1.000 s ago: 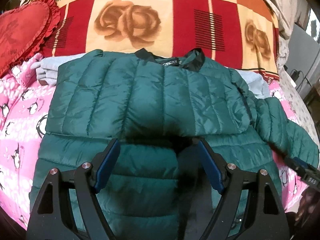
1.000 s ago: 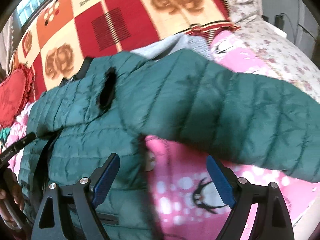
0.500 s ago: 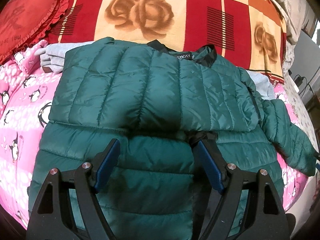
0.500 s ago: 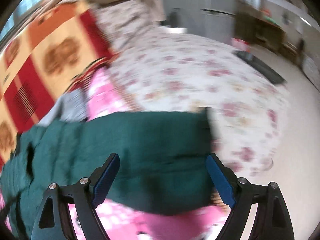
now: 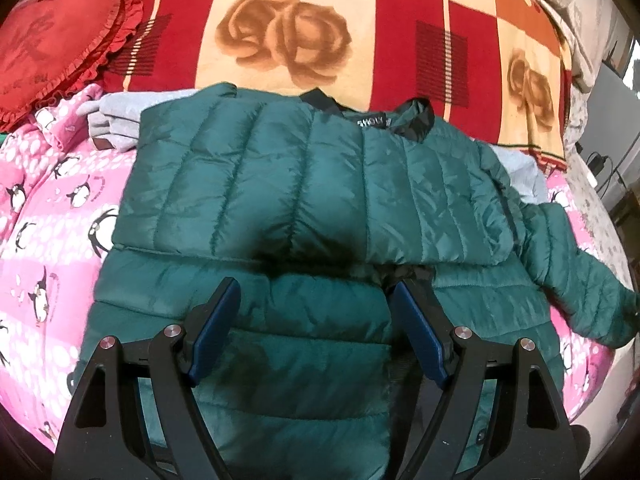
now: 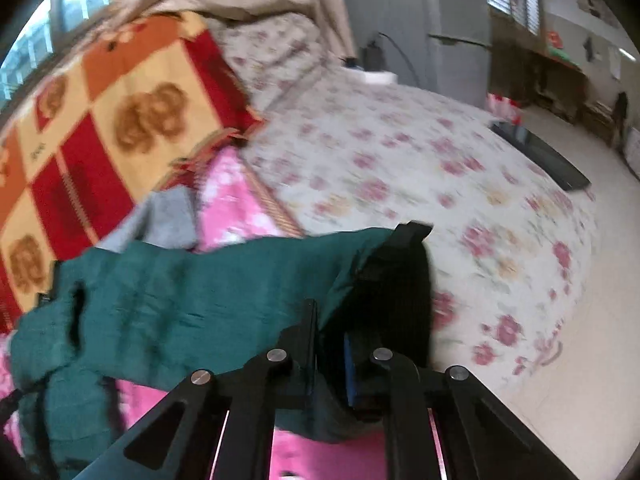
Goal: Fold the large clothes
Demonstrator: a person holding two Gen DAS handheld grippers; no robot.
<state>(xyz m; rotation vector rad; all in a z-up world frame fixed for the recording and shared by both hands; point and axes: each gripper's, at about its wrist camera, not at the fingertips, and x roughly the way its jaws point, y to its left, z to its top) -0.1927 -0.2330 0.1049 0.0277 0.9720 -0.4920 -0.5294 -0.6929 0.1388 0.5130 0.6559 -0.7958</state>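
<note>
Jaws on the right gripper [image 6: 330, 350] are pinching the jacket's [image 5: 304, 208] sleeve cuff [image 6: 394, 280] out past the right edge, sleeve running leftward to the body lying across the bed, while the left gripper [image 5: 316, 328] is hanging spread over the hem

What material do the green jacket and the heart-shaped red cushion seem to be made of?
Green jacket: probably thin nylon or polyester shell with padding; it has a slight sheen and stitched puffy channels. Heart-shaped red cushion: looks like satin-like fabric with a ruffled edge, but I cannot be certain.
</note>
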